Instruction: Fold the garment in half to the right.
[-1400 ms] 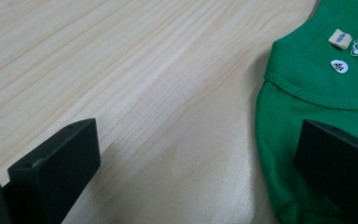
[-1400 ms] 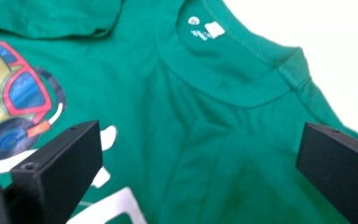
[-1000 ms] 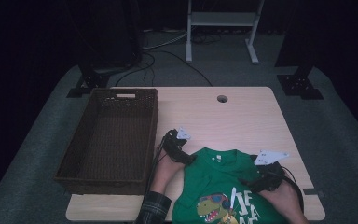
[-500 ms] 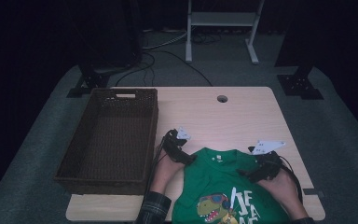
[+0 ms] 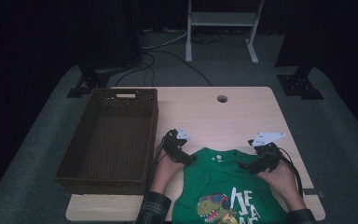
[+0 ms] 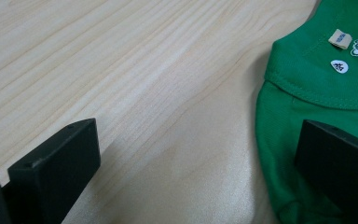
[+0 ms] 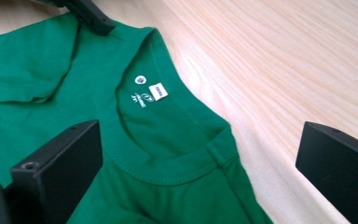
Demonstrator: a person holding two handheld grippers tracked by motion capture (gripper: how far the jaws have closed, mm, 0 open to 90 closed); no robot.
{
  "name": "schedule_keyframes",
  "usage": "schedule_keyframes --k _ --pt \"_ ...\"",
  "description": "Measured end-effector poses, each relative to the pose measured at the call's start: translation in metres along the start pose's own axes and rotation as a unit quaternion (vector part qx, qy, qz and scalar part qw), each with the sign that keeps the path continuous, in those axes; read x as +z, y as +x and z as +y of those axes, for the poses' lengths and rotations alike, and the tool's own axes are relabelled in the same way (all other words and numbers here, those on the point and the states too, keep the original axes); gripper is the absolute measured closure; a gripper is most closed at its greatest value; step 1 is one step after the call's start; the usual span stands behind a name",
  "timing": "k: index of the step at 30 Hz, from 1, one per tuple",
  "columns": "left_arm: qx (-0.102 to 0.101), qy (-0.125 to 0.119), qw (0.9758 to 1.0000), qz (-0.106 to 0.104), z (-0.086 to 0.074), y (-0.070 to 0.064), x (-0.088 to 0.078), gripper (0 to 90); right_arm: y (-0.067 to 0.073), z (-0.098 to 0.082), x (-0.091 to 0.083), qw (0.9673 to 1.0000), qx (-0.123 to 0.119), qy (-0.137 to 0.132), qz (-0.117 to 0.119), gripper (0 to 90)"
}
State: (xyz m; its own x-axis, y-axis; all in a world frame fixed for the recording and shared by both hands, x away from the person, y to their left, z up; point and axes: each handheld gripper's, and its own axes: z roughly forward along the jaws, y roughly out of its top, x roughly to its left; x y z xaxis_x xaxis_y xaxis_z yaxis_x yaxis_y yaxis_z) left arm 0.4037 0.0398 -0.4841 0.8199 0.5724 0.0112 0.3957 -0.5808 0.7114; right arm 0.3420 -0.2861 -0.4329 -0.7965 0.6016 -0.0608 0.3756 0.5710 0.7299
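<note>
Both grippers poised at the shoulders of a green T-shirt.

Our left gripper and right gripper both have jaws spread, each straddling a shoulder edge of the T-shirt. The shirt lies flat just right of the wicker basket.

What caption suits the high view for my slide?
Two open grippers, left and right, at the shoulders of a green T-shirt.

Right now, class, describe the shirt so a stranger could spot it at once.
Start at the wooden table. At its near edge, right of the brown wicker basket, a green T-shirt lies flat. It alone has a cartoon dinosaur in sunglasses printed on it.
</note>
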Motion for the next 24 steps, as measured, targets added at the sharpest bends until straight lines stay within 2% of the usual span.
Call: schedule_keyframes --k 3,6,14,16,21,24 --pt "0.000 0.000 1.0000 0.000 0.000 0.000 0.000 0.0 -0.002 0.000 0.000 1.0000 0.000 -0.005 0.002 0.0" --pt "0.000 0.000 1.0000 0.000 0.000 0.000 0.000 0.0 -0.008 0.000 0.001 0.9999 0.000 0.001 0.011 0.0" --pt "0.000 0.000 1.0000 0.000 0.000 0.000 0.000 0.0 -0.020 0.002 0.002 0.9999 0.001 -0.004 0.013 0.0" --pt "0.001 0.000 1.0000 0.000 0.000 0.000 0.000 0.0 -0.023 0.001 0.004 0.9998 0.002 -0.002 0.019 5.8" --pt "0.001 0.000 1.0000 0.000 0.000 0.000 0.000 0.0 -0.031 -0.004 0.014 0.9996 0.011 0.011 0.023 6.5" --pt "0.000 0.000 1.0000 0.000 0.000 0.000 0.000 0.0 -0.035 -0.005 0.018 0.9994 0.014 0.013 0.029 11.3"
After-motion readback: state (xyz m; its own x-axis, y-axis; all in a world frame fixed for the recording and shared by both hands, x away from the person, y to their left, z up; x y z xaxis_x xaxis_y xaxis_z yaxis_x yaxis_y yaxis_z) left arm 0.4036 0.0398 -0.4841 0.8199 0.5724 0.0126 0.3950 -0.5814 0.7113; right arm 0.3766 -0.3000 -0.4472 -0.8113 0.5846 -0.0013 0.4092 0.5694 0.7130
